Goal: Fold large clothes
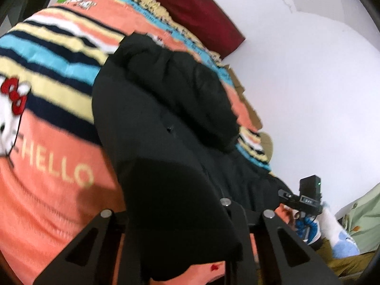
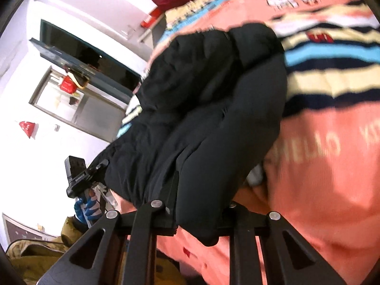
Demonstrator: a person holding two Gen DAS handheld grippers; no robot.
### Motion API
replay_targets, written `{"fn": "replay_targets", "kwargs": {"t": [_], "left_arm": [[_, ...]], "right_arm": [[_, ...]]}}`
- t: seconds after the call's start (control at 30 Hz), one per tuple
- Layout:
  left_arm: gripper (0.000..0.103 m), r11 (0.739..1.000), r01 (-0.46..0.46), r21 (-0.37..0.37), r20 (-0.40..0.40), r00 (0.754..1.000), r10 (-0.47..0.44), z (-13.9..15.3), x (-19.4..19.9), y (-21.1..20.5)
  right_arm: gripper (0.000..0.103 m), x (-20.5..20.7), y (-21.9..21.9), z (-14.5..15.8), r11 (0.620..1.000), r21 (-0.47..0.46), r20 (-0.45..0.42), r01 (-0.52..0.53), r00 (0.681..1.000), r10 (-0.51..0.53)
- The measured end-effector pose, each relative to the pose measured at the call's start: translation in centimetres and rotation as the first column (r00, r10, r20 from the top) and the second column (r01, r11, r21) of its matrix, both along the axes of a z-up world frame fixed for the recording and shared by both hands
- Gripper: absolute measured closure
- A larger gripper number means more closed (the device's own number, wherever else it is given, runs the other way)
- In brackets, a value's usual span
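Note:
A large black puffy jacket (image 1: 161,109) lies lengthwise on the bed, its far part bunched up. In the left wrist view my left gripper (image 1: 175,216) is shut on the jacket's near hem, which drapes over the fingers and hides them. In the right wrist view the jacket (image 2: 213,109) fills the middle, and my right gripper (image 2: 197,211) is shut on the other near corner of the hem, lifted a little off the blanket. The right gripper also shows in the left wrist view (image 1: 306,197), held in a blue gloved hand; the left gripper shows in the right wrist view (image 2: 80,175).
The bed is covered by an orange striped Hello Kitty blanket (image 1: 52,156). A dark red pillow (image 1: 197,7) lies at the head by the white wall (image 1: 308,95). A window and dark shelf (image 2: 78,54) are to the side. Olive clothing (image 2: 42,256) is near me.

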State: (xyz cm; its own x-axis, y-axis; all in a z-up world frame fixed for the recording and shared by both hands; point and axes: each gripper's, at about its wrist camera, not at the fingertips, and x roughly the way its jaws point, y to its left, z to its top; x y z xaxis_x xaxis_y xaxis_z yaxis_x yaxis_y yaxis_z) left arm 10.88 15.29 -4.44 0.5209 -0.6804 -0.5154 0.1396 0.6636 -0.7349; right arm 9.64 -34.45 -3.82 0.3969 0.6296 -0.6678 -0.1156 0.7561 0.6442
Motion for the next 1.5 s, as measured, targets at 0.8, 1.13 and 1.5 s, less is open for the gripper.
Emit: {"fn": "replay_targets", "kwargs": {"t": [0.8, 1.13, 1.5], "left_arm": [[0.082, 0.952, -0.195, -0.236, -0.042, 0.981, 0.191, 6.5, 21.6, 1.5], [0.077, 0.963, -0.229, -0.14, -0.224, 0.955, 0.194, -2.2, 34.1, -0.1], [0.068, 0.924, -0.252, -0.288, -0.222, 0.956, 0.191, -5.0, 35.6, 0.3]], "right_arm": [[0.085, 20.8, -6.3, 4.0, 0.894, 0.276, 0.082, 0.352, 0.918, -0.387], [0.084, 33.7, -5.9, -4.2, 0.868, 0.152, -0.069, 0.473, 0.881, -0.468], [0.061, 35.5, -6.1, -7.1, 0.849, 0.21, -0.08, 0.485, 0.874, -0.479]]}}
